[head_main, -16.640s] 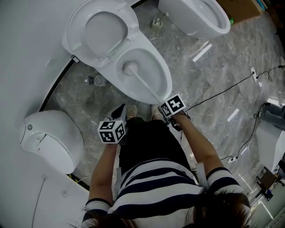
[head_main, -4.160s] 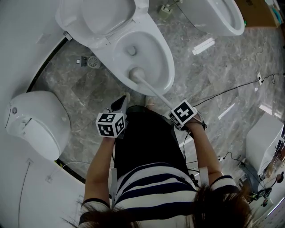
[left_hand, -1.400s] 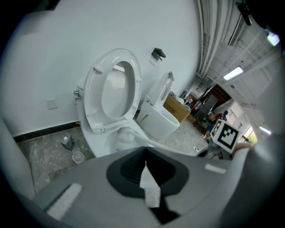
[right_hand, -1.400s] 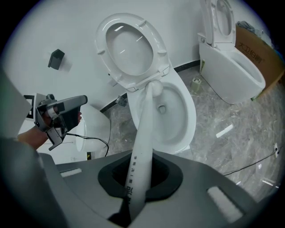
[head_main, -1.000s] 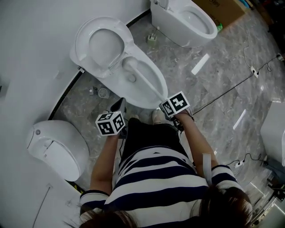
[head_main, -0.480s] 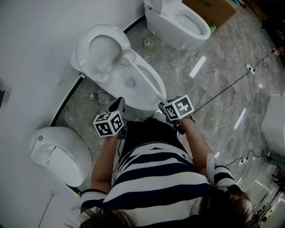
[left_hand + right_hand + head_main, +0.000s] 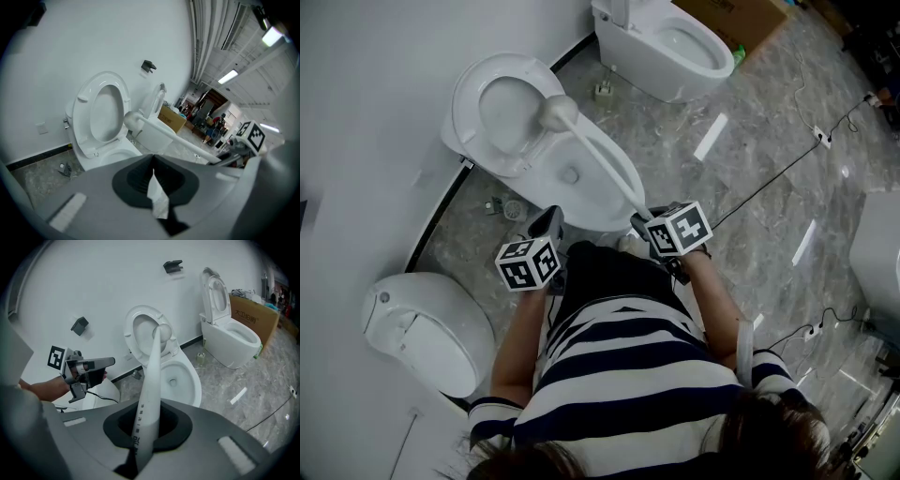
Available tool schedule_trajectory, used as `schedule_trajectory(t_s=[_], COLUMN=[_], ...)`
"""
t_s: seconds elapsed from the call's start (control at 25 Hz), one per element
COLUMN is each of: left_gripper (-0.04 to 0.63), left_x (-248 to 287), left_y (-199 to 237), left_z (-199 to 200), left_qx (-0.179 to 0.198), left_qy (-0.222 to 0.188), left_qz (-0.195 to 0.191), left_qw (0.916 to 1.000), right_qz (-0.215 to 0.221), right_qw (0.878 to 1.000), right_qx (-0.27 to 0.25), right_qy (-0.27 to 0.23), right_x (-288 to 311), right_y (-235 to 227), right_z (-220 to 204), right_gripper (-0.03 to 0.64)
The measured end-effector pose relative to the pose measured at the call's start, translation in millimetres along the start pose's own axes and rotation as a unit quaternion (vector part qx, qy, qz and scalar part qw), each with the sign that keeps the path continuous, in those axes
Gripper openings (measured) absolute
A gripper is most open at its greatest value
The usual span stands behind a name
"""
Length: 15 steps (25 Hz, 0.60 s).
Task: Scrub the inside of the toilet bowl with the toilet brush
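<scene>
A white toilet (image 7: pixel 630 185) stands against the wall with its seat and lid (image 7: pixel 499 105) raised. My right gripper (image 7: pixel 640 222) is shut on the handle of the white toilet brush (image 7: pixel 598 159). The brush head (image 7: pixel 555 112) hangs in the air above the back of the bowl, in front of the raised seat. In the right gripper view the handle (image 7: pixel 149 380) runs up from the right gripper (image 7: pixel 140 448) to the head (image 7: pixel 162 331). My left gripper (image 7: pixel 548 223) hovers near the bowl's front, left of the brush. This left gripper (image 7: pixel 158 206) is shut on a small white paper scrap (image 7: pixel 157 194).
A second toilet (image 7: pixel 661 42) and a cardboard box (image 7: pixel 733 13) stand at the top. Another white toilet (image 7: pixel 427 323) sits at the lower left by the wall. Cables (image 7: pixel 769 183) cross the grey marble floor on the right. A floor drain (image 7: pixel 514 208) lies left of the bowl.
The brush head has risen out of the bowl and back toward the raised seat. The left gripper has barely moved.
</scene>
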<state>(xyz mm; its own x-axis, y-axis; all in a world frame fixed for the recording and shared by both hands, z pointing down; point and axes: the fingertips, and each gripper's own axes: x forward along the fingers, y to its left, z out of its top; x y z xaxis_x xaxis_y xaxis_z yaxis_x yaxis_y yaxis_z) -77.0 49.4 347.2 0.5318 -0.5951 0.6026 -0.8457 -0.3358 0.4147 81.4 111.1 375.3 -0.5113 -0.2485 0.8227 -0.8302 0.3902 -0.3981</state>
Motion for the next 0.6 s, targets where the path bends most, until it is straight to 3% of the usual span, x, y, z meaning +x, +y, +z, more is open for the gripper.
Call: schedule_trajectory(t_s=[0.6], left_gripper=[0.000], left_x=[-1.6], left_y=[-12.5], left_z=[2.6], left_qx=[0.005], left_qy=[-0.008], left_qz=[-0.020], left_qw=[0.9997], right_qz=[0.000], right_qw=[1.000], right_qx=[0.016], right_qy=[-0.021], right_x=[-7.4], right_y=[-0.1], right_z=[2.7], right_gripper=[0.021])
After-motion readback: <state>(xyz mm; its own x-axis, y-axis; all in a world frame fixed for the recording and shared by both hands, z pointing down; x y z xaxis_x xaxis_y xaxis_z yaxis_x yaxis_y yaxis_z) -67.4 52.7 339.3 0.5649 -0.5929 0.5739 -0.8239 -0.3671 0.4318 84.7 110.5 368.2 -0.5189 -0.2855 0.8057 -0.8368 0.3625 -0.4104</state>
